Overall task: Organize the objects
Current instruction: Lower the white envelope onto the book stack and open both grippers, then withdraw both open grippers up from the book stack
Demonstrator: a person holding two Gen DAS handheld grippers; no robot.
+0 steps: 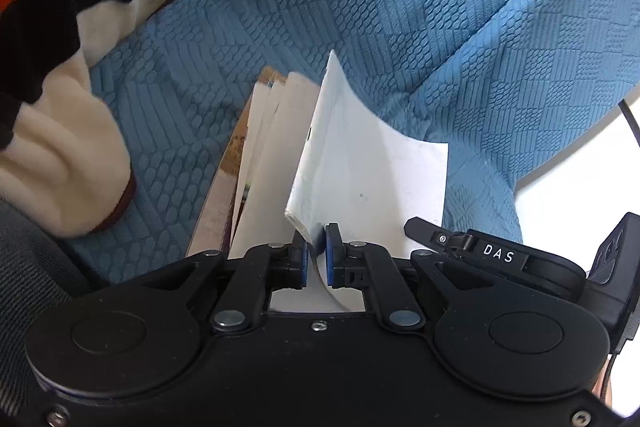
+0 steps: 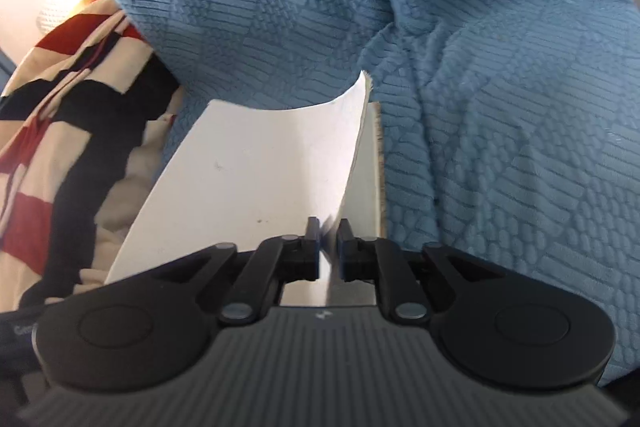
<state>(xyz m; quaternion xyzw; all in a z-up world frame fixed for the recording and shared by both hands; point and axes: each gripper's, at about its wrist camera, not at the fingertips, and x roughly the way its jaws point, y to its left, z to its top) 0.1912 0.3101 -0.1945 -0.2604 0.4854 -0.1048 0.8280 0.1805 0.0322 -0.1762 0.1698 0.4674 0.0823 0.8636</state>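
The white sheet (image 1: 372,163) is what I'm handling: a thin cover or page bowed between my two tools, lying on the blue textured cover (image 1: 400,7) just ahead of both sets of fingers; I judge it light, floppy and easy to crease or tear, so I'd take it near the edge, close to the spine side where the stack stiffens it, and keep the pull gentle. The left gripper (image 1: 317,251) has its blue pads nearly together with the sheet's curled edge between them, a sliver of gap showing on the right pad, so I read it as barely slackened rather than pinching; the right gripper (image 2: 329,247) likewise stands a little apart around the sheet's edge, not pressing. The left view alone shows the stack of books or booklets (image 1: 256,155) left of the sheet, with worn brown covers; the right view alone shows the striped blanket (image 2: 60,147) far to its left bunched against the sheet.
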